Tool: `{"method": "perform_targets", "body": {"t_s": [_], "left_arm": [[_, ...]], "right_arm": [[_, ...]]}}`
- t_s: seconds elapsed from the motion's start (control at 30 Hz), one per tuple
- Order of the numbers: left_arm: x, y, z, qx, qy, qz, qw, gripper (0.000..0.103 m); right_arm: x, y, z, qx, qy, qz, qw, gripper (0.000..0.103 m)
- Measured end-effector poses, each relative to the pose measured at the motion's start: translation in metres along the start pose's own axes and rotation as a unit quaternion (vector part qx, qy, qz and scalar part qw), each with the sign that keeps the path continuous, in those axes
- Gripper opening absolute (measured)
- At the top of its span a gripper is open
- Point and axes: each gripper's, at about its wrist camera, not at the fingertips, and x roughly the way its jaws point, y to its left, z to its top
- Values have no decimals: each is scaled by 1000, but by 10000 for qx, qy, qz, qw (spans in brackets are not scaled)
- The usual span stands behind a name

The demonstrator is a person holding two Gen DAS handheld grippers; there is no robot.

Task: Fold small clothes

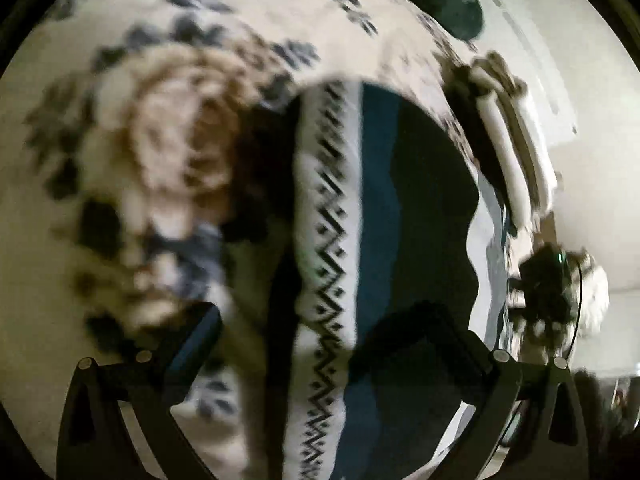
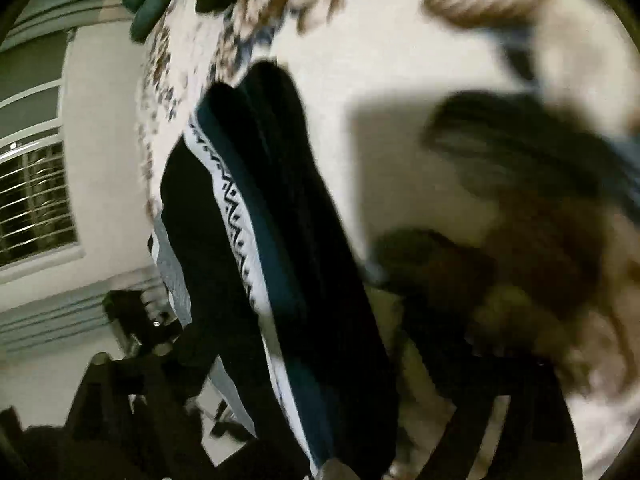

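A dark teal and black garment (image 1: 380,208) with a white zigzag band lies lengthwise on the floral bedspread (image 1: 168,148). My left gripper (image 1: 316,340) hangs over its near end. The jaws stand wide apart, the garment runs between them, and the right finger (image 1: 436,340) overlaps the dark cloth. In the blurred right wrist view the same garment (image 2: 280,240) runs down the middle. My right gripper (image 2: 272,292) is open around it, one dark finger (image 2: 404,252) on the bedspread side. I see no pad pressing on the cloth.
A stack of folded white and dark clothes (image 1: 508,140) sits by the bed's right edge. A dark green garment (image 1: 452,0) lies at the far end. A dark device (image 1: 548,280) shows at the right. A window with blinds (image 2: 36,200) and a white wall lie beyond the bed.
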Motion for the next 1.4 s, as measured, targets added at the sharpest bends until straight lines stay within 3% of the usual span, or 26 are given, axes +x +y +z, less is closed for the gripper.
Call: {"method": "perform_targets", "body": {"t_s": [0.13,0.27,0.3,0.33,0.37,0.43,0.47,0.6,0.7,0.87,1.07,1.23,1.4], "left_arm": [[10,-6,5,56,-71,-311,9995,103],[14,-18,12,131,-248,-506,9983,102],[12,-20,12,165,-306,-496,9982,93],[12,-24,14,205,-349,-456,9981,74],[10,-27,16,247,-403,-375,9982,62],[5,-27,21,185,-461,-325,9982,30],[-1,-28,23,132,-483,-417,9979,28],[-15,-51,30,491,-470,-156,9976,25],[-27,-77,46,800,-423,-167,9958,24],[-39,-132,75,1514,-292,-191,9879,24],[-40,-237,139,2295,-223,-370,9724,24],[-21,-320,202,2842,-216,-488,9573,24],[29,-393,268,3294,-162,-383,9433,24]], "right_arm": [[19,12,8,-174,383,834,9956,102],[50,30,8,-434,736,793,9932,102],[58,35,10,-440,762,782,9931,102],[64,40,12,-440,758,870,9923,102],[68,45,13,-455,740,955,9916,99],[72,52,9,-512,655,877,9927,78],[72,53,7,-509,580,751,9942,51],[63,64,-8,-426,9,626,9971,36],[48,75,-23,-389,-325,577,9970,32],[-5,88,-52,-105,-936,653,9934,30],[-125,88,-70,198,-1775,636,9819,29],[-223,100,-38,318,-2480,624,9662,29],[-312,84,31,506,-3063,559,9489,29]]}}
